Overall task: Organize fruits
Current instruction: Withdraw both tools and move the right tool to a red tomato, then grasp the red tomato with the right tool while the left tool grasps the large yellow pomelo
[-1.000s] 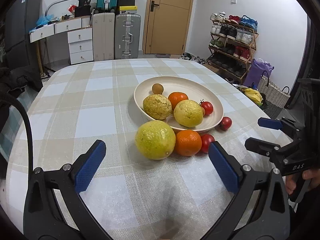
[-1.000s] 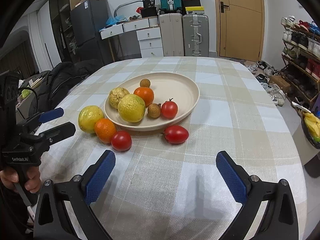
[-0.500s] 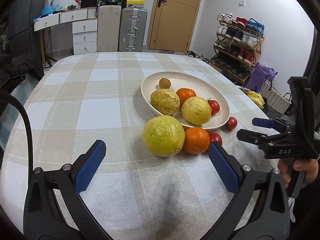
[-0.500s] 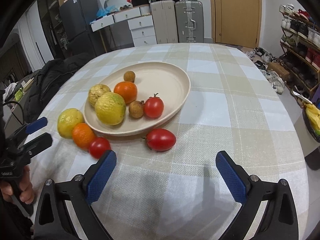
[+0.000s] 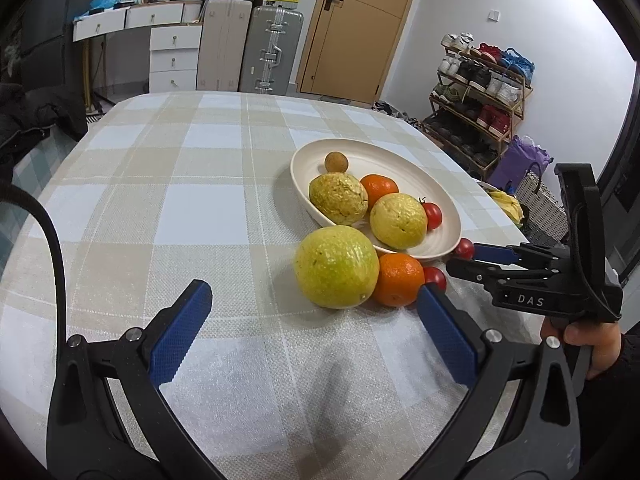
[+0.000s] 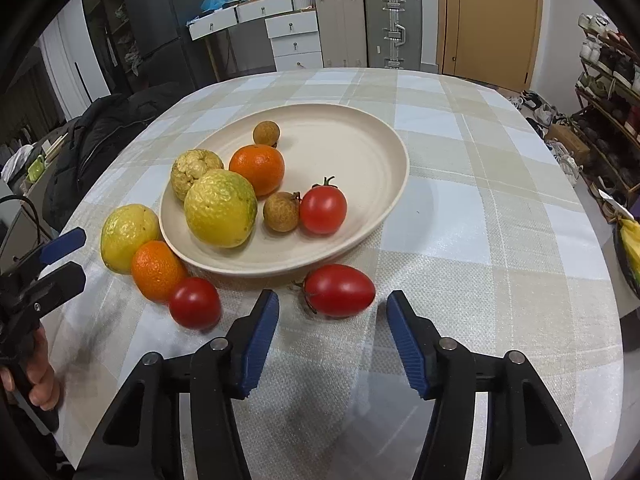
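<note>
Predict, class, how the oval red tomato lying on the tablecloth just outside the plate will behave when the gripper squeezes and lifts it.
The oval red tomato looks smooth and glossy, so it may slip between the open right gripper pads. Its rounded shape suggests that a nudge would roll it across the checked tablecloth. It is probably soft-skinned, so a hard squeeze could bruise it.

Both wrist cams low over tablecloth (image 5: 200, 208), fwd-facing, close; shared: plate (image 5: 436, 188) w/ fruit, from opposite sides.
</note>
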`<state>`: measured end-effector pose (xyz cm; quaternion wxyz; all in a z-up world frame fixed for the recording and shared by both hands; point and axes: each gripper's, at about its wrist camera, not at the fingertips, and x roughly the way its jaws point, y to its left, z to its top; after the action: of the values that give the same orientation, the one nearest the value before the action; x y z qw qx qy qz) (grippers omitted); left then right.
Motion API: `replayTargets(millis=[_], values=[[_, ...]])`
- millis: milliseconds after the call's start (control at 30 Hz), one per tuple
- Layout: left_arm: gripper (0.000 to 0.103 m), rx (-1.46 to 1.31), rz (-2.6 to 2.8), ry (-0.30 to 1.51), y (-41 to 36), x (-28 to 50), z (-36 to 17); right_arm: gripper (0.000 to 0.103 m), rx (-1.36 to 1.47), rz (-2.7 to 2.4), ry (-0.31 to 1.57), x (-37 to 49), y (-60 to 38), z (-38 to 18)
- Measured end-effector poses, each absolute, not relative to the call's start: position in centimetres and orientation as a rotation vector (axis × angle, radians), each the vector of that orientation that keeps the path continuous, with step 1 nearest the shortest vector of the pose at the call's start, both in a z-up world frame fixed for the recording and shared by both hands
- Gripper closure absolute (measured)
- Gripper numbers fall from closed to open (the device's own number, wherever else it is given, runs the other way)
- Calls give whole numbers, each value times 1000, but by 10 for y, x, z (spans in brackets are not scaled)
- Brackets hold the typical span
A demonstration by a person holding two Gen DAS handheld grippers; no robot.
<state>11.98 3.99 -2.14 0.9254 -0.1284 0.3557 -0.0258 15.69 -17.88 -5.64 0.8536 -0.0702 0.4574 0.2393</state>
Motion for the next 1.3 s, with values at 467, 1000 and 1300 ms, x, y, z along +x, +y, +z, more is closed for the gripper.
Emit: replayTargets(millis=[467, 1000, 1300], values=[[1, -240, -51, 737, 39, 122, -21, 66, -181, 422, 920, 147, -173, -56], [1, -253, -74, 854, 51, 157, -41, 66, -146, 388, 863, 118, -158, -39], [13, -271, -115, 865, 48, 174, -46, 66, -96, 428, 849, 113, -172, -43]])
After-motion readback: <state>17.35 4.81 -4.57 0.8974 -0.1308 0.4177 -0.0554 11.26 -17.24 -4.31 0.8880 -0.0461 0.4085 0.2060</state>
